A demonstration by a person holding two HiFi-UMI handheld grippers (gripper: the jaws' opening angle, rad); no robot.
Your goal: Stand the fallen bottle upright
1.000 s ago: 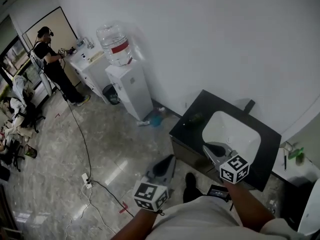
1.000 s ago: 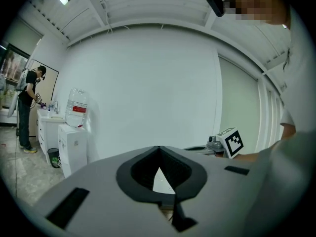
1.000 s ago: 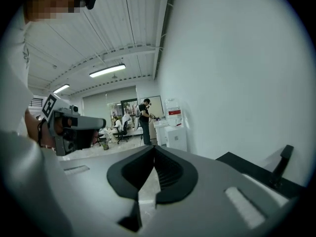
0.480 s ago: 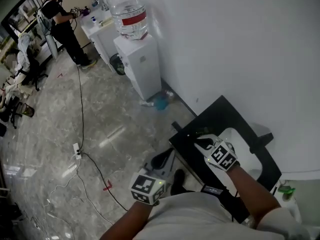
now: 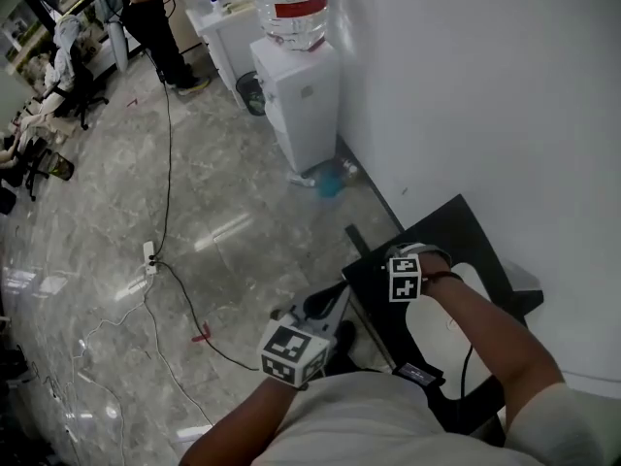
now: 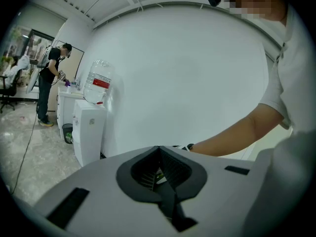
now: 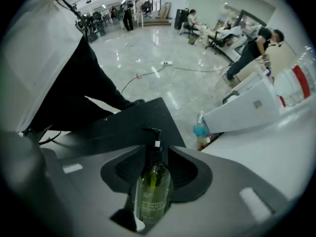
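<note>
**Right gripper view: fallen bottle lies between opening jaws**

The right gripper [image 7: 154,149] points down at the black counter [image 7: 123,120]. Its jaws are opening, and the green pump bottle [image 7: 153,184] lies between them on its side. There is a little gap at each flank, so the pads do not press on it. The pump head points toward the counter's outer corner, near the edge.

From the head view the bottle cannot be seen. The right hand and its marker cube sit directly over that corner and cover it. The forearm crosses the white sink basin [image 5: 441,323] set into the counter.

The left gripper [image 6: 158,148] is held lower and off the counter's front edge. Its tips are pressed together with nothing between them.

A white wall [image 5: 485,85] runs behind the counter. Along it stands a white water dispenser [image 5: 301,95] carrying a clear jug [image 5: 288,3] with a red label. A small blue object [image 5: 330,178] lies on the floor at the foot of the wall just beside the dispenser.

The floor [image 5: 97,212] is glossy grey stone. A dark cable [image 5: 165,163] trails across it to a white power strip [image 5: 149,255]. Further back a person [image 5: 146,8] in dark clothes stands at a white cabinet, and chairs and clutter fill the far left.
</note>
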